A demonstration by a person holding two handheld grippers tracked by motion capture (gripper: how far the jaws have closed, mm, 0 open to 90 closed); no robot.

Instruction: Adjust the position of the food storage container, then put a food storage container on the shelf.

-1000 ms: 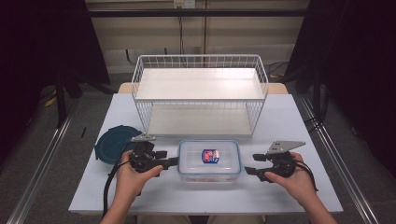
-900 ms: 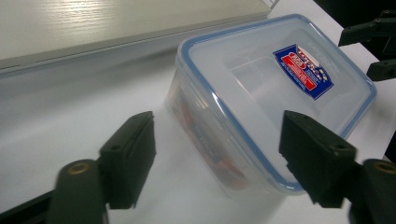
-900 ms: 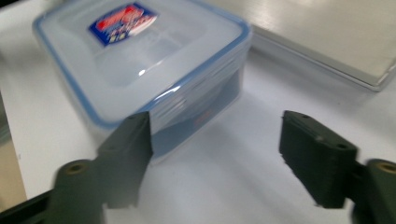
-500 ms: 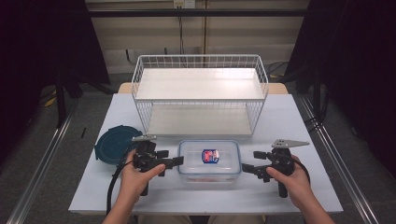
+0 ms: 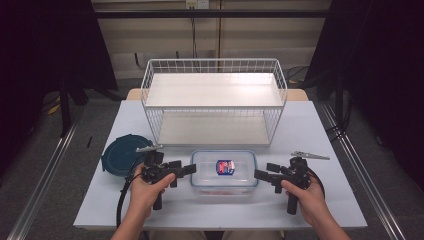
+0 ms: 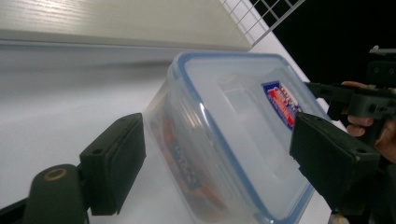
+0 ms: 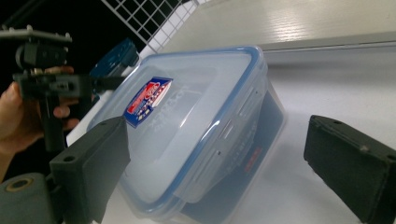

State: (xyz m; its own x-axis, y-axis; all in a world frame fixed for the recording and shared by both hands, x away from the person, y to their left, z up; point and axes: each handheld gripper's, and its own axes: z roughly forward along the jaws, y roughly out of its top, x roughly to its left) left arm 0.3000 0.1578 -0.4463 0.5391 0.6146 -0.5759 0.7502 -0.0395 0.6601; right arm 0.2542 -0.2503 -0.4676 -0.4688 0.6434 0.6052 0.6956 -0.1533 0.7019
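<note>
Left gripper (image 5: 191, 169) at the box's (image 5: 224, 172) left end, jaws just spread wide, pads clear of it. Box sits mid-table (image 5: 320, 135), near the front edge. Right gripper (image 5: 259, 175) at its right end, jaws likewise just opened.

Both tongs are chunky black plastic: left tongs (image 5: 187, 168), right tongs (image 5: 261, 174). Blocky jaw pads with small screw holes, grey triangular plate on top, black cable trailing off.

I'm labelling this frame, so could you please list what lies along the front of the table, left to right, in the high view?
Round dark blue lid → left gripper → clear lidded container → right gripper.
</note>
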